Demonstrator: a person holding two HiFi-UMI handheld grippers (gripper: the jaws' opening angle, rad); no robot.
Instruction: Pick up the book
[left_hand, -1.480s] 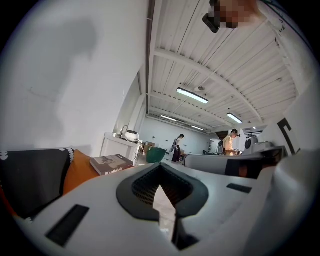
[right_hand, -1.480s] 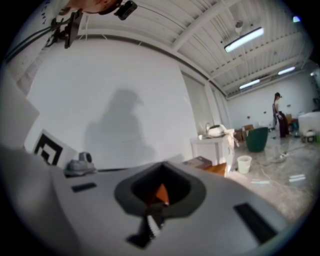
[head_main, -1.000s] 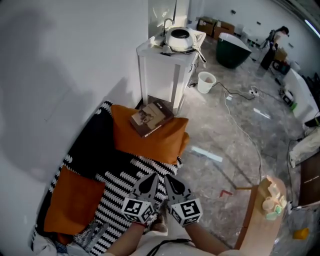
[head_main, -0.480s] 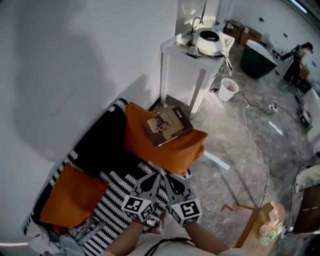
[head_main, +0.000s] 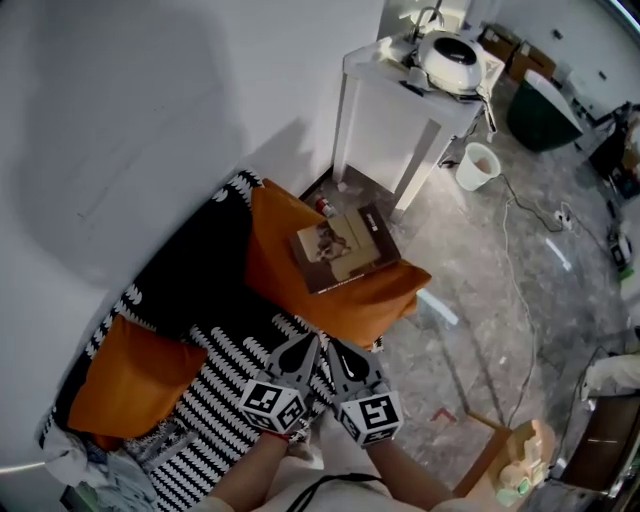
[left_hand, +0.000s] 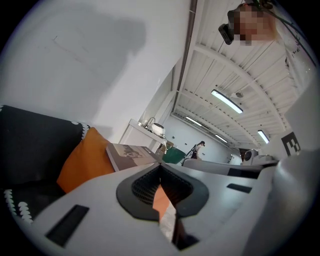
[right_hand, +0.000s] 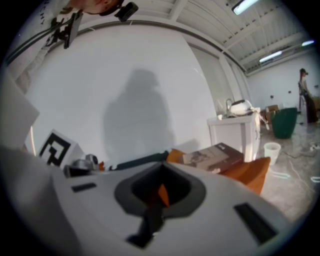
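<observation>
Book (head_main: 345, 248) flat on orange cushion (head_main: 372, 306)

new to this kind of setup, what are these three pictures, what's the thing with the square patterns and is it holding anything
A person holds a two-jaw tool in each hand: the left gripper and the right gripper; the patterned cubes belong to them. One picture comes from a camera on the person's head, looking down. The other two come from cameras riding on each tool, looking along its jaws. Ahead, a book lies on an orange cushion beside a white table. Both pairs of jaws are closed and hold nothing.
</observation>
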